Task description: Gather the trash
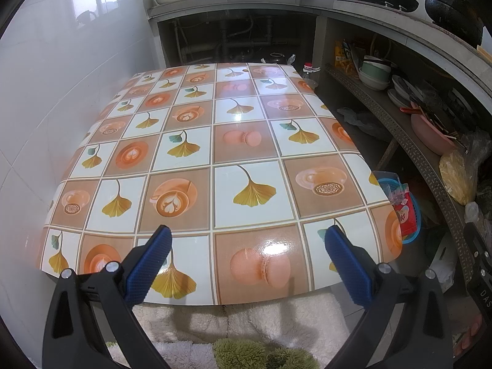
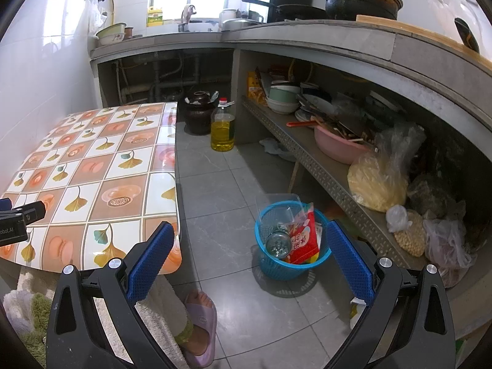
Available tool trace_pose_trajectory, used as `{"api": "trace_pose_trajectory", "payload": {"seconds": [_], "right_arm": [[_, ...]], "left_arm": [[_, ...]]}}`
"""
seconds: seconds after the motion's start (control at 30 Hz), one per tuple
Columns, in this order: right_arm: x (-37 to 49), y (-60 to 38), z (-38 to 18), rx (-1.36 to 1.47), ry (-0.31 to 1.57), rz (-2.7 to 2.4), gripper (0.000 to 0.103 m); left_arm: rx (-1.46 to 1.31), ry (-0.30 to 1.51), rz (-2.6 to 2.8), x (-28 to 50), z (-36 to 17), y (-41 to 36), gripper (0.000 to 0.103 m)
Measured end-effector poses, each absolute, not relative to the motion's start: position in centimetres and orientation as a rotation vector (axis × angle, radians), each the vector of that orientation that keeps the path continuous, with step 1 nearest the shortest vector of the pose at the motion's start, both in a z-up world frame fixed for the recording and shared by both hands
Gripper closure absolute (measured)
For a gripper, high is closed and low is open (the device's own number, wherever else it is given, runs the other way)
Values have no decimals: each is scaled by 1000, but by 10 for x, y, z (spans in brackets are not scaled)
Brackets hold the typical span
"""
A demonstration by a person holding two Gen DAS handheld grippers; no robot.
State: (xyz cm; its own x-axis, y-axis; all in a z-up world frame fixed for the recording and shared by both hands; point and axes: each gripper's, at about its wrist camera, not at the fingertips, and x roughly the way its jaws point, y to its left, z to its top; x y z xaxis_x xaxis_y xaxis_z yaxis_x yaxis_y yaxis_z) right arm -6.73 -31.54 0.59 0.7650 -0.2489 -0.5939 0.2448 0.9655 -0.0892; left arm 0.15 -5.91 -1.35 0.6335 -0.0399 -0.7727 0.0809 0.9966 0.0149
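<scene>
While on the floor, blue basket [image 2: 270, 264] with red packet [image 2: 303, 240], jar [image 2: 278, 243].

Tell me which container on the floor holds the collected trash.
The blue basket beside the table: it is open-topped, with a red packet and a jar inside. The oil bottle is capped, and the dark crock holds no visible trash.

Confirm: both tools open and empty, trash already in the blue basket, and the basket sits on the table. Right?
One thing is wrong: the blue basket is not on the table; it stands on the grey floor tiles to the table's right, as the right wrist view shows. The rest holds: the left tool and right tool are open and empty, and a red packet and other trash lie in the basket.
</scene>
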Motion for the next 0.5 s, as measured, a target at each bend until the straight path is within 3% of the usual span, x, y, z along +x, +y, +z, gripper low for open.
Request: {"api": "trace_pose_trajectory", "payload": {"seconds": [0.5], "right_arm": [[-67, -315, 6, -5, 645, -268, 8]], "left_arm": [[50, 882, -70, 2, -13, -59, 5]]}}
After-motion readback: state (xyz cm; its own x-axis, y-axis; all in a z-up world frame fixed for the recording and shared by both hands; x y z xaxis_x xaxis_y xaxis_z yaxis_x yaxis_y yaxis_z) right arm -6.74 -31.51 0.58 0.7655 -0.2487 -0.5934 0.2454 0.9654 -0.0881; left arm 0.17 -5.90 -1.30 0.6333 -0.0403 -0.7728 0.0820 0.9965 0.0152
